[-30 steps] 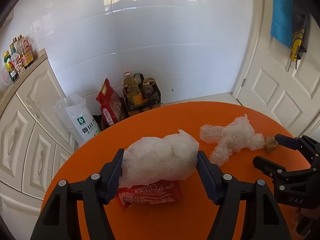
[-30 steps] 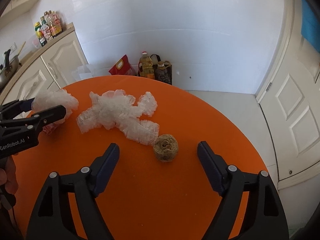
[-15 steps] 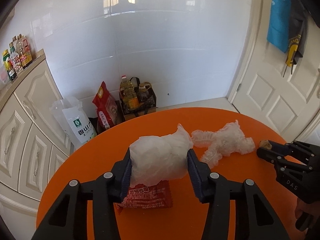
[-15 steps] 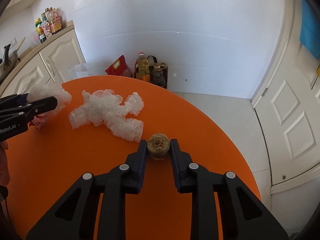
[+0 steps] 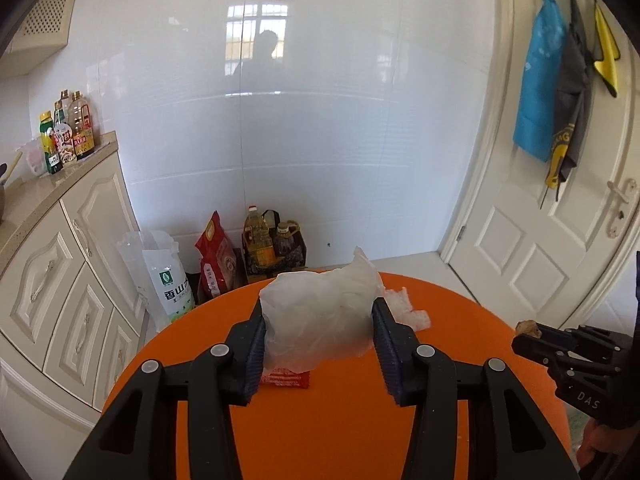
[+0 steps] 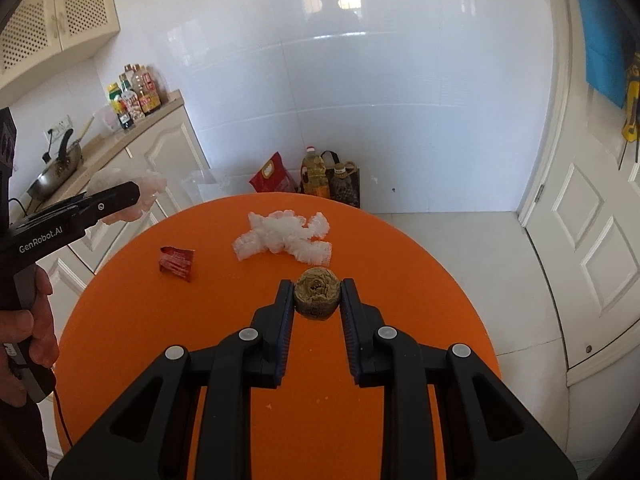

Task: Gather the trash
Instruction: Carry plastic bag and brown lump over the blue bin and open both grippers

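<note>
My left gripper point(image 5: 319, 322) is shut on a crumpled white plastic bag point(image 5: 320, 316) and holds it above the round orange table point(image 5: 320, 432). A red snack wrapper point(image 5: 286, 378) lies on the table under the bag; the right wrist view shows the wrapper point(image 6: 176, 262) flat at the table's left. My right gripper point(image 6: 317, 295) is shut on a small brown crumpled ball point(image 6: 317, 294), lifted off the table. A white frilly plastic piece point(image 6: 284, 236) rests on the far part of the table. The left gripper point(image 6: 120, 196) shows at the left of the right wrist view, off the table's edge.
Beyond the table, on the floor by the white tiled wall, stand a red bag point(image 5: 214, 260), oil bottles in a dark carrier point(image 5: 272, 246) and a white sack point(image 5: 168, 280). Cream cabinets point(image 5: 60, 272) run along the left. A white door point(image 5: 560, 220) is at the right.
Both grippers closed on their items and lifted them off the table. The left one carried the white bag up and away, uncovering the red wrapper; the right one raised the brown ball.
</note>
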Available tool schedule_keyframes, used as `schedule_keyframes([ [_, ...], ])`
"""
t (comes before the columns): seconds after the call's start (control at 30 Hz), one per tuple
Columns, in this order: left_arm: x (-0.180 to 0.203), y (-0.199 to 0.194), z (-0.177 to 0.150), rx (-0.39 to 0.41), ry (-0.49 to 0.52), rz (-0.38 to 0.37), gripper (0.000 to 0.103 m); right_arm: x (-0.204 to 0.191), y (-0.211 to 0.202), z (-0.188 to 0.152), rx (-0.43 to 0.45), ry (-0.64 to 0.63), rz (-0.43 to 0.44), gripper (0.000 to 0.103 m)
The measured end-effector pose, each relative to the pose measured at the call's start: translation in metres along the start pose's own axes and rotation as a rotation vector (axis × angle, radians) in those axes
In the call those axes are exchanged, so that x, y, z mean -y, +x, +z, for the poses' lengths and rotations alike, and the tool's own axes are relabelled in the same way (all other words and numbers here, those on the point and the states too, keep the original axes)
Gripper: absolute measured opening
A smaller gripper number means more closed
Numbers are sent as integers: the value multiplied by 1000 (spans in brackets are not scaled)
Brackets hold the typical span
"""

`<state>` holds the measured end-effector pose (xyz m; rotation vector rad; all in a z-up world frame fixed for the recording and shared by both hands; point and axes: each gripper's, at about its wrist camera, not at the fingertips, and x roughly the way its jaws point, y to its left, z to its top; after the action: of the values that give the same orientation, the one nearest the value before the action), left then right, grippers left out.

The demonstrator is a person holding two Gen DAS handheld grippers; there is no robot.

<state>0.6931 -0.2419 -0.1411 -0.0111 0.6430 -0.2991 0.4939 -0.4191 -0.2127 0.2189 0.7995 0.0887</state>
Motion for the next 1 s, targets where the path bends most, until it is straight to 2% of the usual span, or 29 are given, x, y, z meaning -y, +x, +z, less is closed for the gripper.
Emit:
schedule_keyframes([
  [0.1, 23, -35, -25, 30, 2, -20, 44, 5, -38, -9, 38, 17, 0, 23],
  [0.23, 66, -81, -59, 43, 15, -88, 44, 25, -82, -27, 76, 44, -25, 23],
  [0.37, 116, -98, -84, 32, 65, -174, 44, 54, -125, -50, 106, 87, -73, 23],
  [0.6, 201, -94, -112, -21, 157, -338, 44, 125, -199, -99, 140, 206, -184, 23],
  [0.73, 246, -86, -133, -84, 210, -423, 44, 167, -226, -130, 134, 277, -251, 23],
  [1.0, 312, -69, -178, -237, 332, -543, 44, 250, -244, -193, 73, 432, -353, 23],
])
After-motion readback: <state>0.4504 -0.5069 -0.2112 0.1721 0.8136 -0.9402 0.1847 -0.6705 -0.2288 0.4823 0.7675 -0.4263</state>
